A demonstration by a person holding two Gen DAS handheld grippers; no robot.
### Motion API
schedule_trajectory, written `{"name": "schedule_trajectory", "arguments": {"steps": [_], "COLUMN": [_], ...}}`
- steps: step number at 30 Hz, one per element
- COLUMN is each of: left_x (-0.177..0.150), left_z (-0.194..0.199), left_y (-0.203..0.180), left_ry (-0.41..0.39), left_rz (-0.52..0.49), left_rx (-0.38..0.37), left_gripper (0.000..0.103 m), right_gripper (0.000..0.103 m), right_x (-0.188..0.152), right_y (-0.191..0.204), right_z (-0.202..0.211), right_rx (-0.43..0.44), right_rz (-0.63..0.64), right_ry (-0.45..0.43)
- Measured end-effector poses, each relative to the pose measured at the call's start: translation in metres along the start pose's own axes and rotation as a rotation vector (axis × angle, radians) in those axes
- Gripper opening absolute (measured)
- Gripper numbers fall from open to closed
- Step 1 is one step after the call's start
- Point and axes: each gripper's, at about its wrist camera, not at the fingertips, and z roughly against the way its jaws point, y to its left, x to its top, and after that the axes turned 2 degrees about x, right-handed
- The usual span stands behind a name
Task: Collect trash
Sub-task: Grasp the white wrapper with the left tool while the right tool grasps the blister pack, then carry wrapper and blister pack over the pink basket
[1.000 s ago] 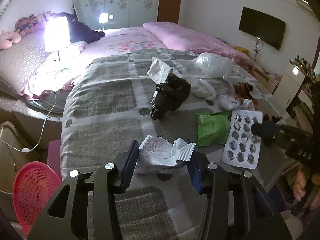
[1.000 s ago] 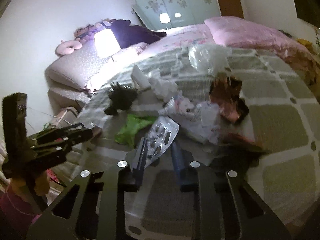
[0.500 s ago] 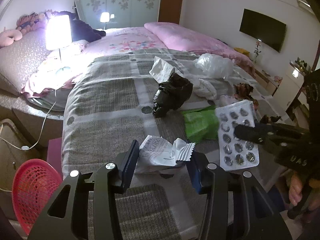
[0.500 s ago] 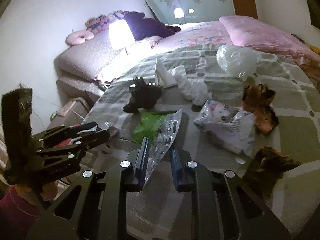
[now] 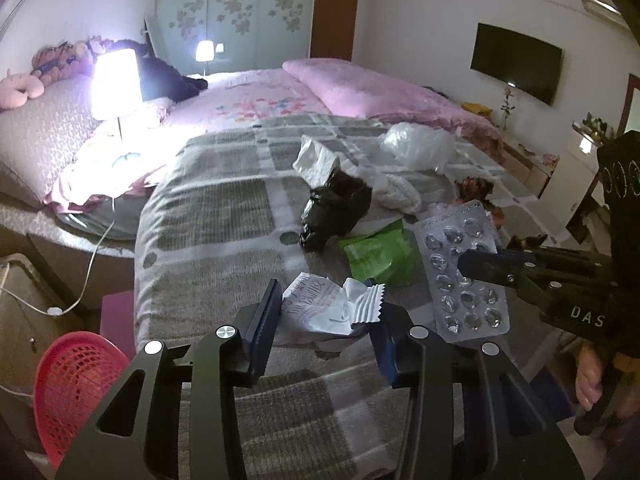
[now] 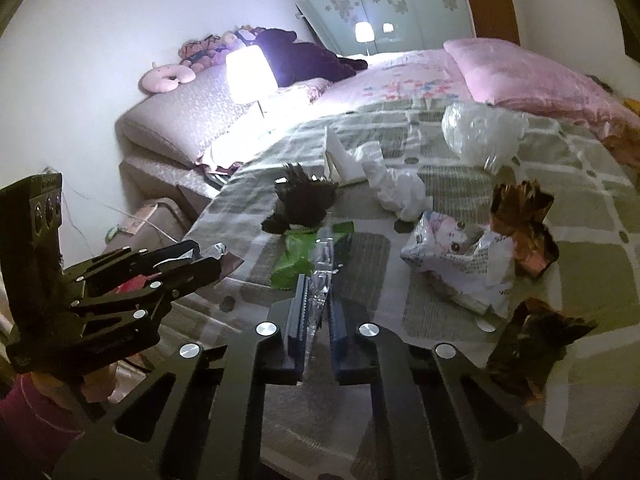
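The right tool (image 6: 316, 304) is clamped on the blister pack (image 5: 460, 268), lifted above the bed (image 5: 208, 240). The left tool (image 5: 324, 320) is closing around the crumpled white wrapper (image 5: 328, 308); its far edge hides behind the pads.

My feeds are dim and slightly purple-tinted; the lit bedside lamp (image 5: 117, 80) is the main source I can see, and it blows out to white glare across the pillows beside it; a second small glow (image 5: 205, 50) shows on the wardrobe door (image 5: 236, 20); the near part of the bed (image 5: 224, 216) sits in soft shadow; fisheye bending curves the walls and darkens every corner; the dark wrappers (image 6: 528, 352) at the right-wrist view's edge look smeared.
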Motion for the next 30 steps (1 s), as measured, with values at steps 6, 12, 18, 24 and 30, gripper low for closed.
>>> {"name": "schedule_trajectory", "arguments": {"steps": [6, 12, 18, 24, 30], "left_x": [0.003, -0.002, -0.011, -0.024, -0.044], "left_z": [0.019, 0.039, 0.054, 0.068, 0.080], "left_y": [0.006, 0.025, 0.059, 0.103, 0.140], "left_ry": [-0.029, -0.045, -0.046, -0.038, -0.020], "left_rz": [-0.003, 0.004, 0.067, 0.161, 0.242], "left_rx": [0.020, 0.095, 0.159, 0.234, 0.315], "left_gripper": [0.040, 0.040, 0.040, 0.040, 0.040], "right_gripper": [0.008, 0.008, 0.008, 0.008, 0.008], "right_x": [0.007, 0.014, 0.022, 0.030, 0.032], "right_y": [0.010, 0.021, 0.045, 0.075, 0.110], "right_z": [0.013, 0.012, -0.001, -0.016, -0.037], "right_rx": [-0.003, 0.014, 0.046, 0.088, 0.139], "right_rz": [0.030, 0.052, 0.106, 0.167, 0.231], "right_ry": [-0.034, -0.037, -0.019, 0.001, 0.042]}}
